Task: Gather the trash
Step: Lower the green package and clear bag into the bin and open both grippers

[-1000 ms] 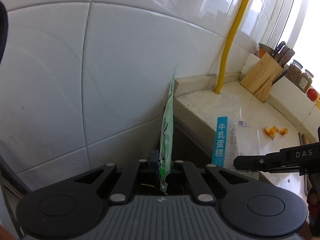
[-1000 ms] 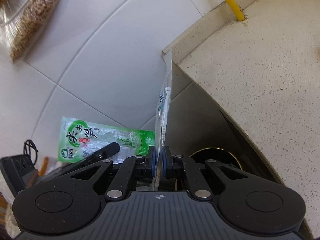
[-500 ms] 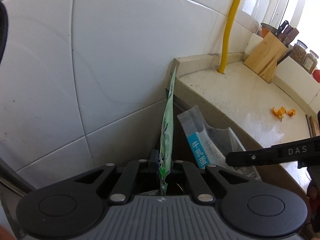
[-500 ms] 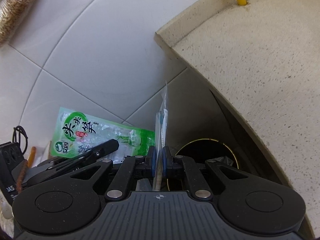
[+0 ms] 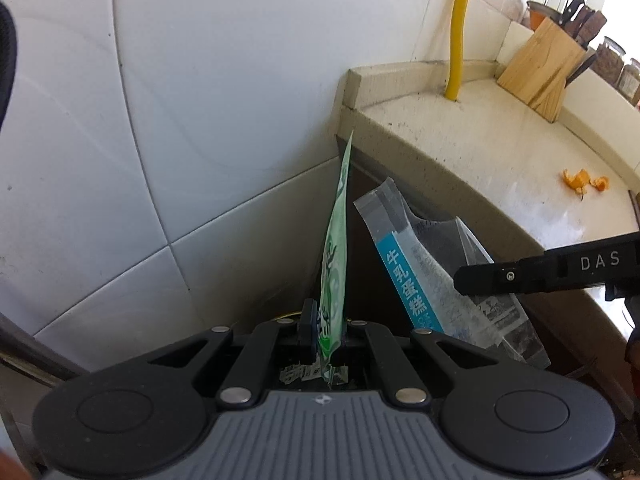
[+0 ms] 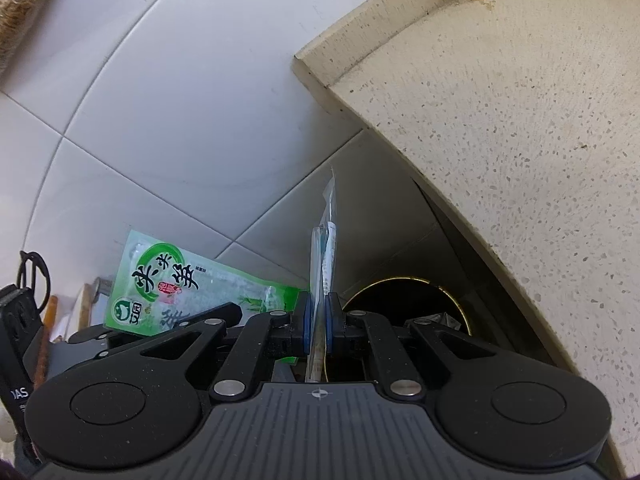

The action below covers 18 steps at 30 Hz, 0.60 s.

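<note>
My left gripper (image 5: pixel 326 330) is shut on a green snack wrapper (image 5: pixel 335 256), seen edge-on in the left wrist view and flat in the right wrist view (image 6: pixel 176 284). My right gripper (image 6: pixel 316 326) is shut on a clear wrapper with a blue label strip (image 6: pixel 325 256), which hangs to the right of the green one (image 5: pixel 424 276). Both are held beside the counter's end, above a dark round bin with a gold rim (image 6: pixel 404 300) that stands on the floor below the counter. The right gripper's black finger (image 5: pixel 540 272) reaches in from the right.
A speckled stone counter (image 5: pixel 500 160) carries orange peel (image 5: pixel 584 180), a wooden knife block (image 5: pixel 544 68) and jars. A yellow pipe (image 5: pixel 460 32) rises from it. White tiled wall (image 5: pixel 180 120) stands to the left. A black device with cable (image 6: pixel 20 312) is at far left.
Both grippers have dropped below the counter's edge with their wrappers. The clear wrapper has left the countertop and now hangs beside the green one, and the bin's opening has come into view.
</note>
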{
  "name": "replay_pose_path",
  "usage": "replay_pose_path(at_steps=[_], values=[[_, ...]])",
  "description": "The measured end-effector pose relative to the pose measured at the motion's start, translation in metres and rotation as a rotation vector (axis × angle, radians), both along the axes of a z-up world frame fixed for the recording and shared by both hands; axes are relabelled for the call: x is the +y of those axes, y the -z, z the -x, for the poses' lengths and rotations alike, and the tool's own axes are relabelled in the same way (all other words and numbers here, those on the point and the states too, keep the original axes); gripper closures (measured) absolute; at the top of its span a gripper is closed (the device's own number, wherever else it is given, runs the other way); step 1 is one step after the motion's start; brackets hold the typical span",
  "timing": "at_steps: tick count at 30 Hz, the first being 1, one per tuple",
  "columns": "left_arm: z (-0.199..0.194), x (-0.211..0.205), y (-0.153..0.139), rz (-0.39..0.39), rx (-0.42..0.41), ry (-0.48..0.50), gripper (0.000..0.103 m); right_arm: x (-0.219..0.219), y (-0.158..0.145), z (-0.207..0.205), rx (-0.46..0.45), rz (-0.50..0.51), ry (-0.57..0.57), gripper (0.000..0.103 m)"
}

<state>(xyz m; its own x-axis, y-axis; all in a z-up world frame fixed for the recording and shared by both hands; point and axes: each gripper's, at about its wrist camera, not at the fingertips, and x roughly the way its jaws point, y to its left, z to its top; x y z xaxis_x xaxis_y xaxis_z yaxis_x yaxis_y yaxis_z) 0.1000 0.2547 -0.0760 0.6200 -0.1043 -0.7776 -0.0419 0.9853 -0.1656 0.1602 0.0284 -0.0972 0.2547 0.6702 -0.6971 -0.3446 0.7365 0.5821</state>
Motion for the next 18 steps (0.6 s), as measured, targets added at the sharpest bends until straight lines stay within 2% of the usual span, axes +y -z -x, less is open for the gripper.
replay_pose_path(at_steps=[18], values=[[-0.004,-0.005,0.010,-0.057,0.064,0.026,0.100,0.020,0.018,-0.001,0.019,0.054,-0.042,0.092]])
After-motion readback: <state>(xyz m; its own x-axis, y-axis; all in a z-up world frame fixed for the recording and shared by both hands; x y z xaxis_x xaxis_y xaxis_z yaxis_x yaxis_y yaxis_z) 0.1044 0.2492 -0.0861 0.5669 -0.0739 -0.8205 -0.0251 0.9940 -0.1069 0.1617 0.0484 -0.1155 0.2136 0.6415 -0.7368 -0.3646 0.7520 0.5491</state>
